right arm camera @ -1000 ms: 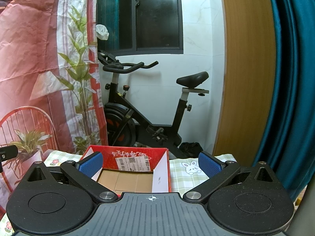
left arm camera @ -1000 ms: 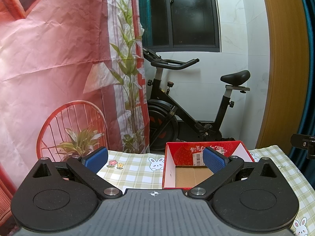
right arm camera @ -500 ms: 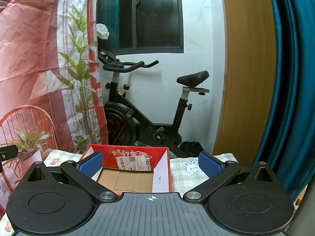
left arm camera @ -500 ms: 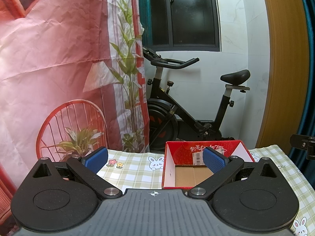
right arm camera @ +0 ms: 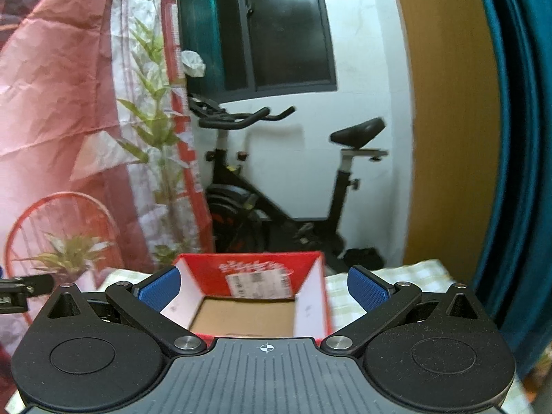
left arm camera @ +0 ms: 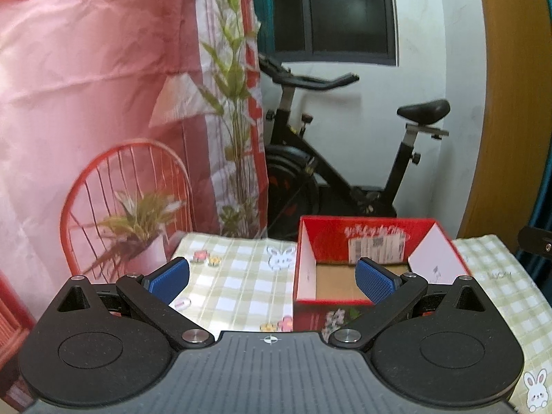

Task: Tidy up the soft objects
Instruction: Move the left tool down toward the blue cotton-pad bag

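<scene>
— So, from the left wrist first: why parked like that?

— Looks like a ready stance. Left gripper (left arm camera: 272, 276) spread wide, nothing between the blue pads (left arm camera: 374, 281), hovering level above the near edge of the table (left arm camera: 241, 276). Aimed across the checked cloth, with the right pad overlapping the red box (left arm camera: 376, 265).

— And the box?

— Standing open-topped toward the far edge of the table, right of centre. Bare cardboard floor, nothing inside. Probably set there as the bin for whatever soft things need sorting.

— Any soft things in sight?

— None in this view. Can't tell where they lie.

— From the right wrist, then?

— Much the same. Right gripper (right arm camera: 264, 288) also fully open and empty, held level, pointed almost straight at the box (right arm camera: 248, 293), which sits between its pads. Slight blur, so likely moving. No soft things here either; exercise bike (right arm camera: 276, 186) beyond the far edge.
</scene>
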Tool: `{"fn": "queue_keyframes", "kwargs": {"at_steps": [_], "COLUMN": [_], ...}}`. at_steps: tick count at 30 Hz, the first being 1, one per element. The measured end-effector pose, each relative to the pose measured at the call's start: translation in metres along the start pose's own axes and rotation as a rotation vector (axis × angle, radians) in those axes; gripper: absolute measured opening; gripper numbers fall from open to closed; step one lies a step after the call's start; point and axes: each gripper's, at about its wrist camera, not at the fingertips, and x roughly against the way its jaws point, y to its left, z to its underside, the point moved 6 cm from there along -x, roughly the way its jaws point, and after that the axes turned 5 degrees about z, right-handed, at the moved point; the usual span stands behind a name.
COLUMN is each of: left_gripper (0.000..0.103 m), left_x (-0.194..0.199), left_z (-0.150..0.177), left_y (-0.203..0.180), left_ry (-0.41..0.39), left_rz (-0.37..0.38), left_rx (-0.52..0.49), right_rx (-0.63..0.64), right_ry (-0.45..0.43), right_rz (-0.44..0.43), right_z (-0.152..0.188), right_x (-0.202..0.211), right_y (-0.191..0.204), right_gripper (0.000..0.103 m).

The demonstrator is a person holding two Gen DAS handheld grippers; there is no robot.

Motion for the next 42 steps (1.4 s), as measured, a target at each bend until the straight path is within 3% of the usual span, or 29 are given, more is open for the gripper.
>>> {"fn": "queue_keyframes", "kwargs": {"at_steps": [6, 13, 22, 32, 42], "left_gripper": [0.103, 0.103, 0.103, 0.101, 0.091], "left_x": [-0.015, -0.03, -0.044, -0.052, -0.06], "left_z": [0.023, 0.05, 0.076, 0.092, 0.102], "left_y": [0.007, 0.003, 0.012, 0.016, 0.02], "left_ry": [0.025, 0.047, 0.089, 0.138, 0.159], "left_rz": [0.003, 0.033, 0.045, 0.099, 0.138], "left_rx": [0.009, -0.048, -0.026, 0.011, 0.046], "right_rx": [0.001, 0.023, 0.001, -0.057, -0.059], "right_ry": [0.037, 0.177, 0.341, 0.525, 0.598], "right_rz": [-0.016, -0.047, -0.03, -0.107, -0.2], "right_z": [0.035, 0.084, 0.131, 0.163, 0.175], "right_x": [-0.02, -0.038, -0.045, -0.044, -0.05], "right_y": [0.002, 0.02, 0.037, 0.05, 0.072], "right_gripper": [0.103, 0.103, 0.102, 0.085, 0.076]}}
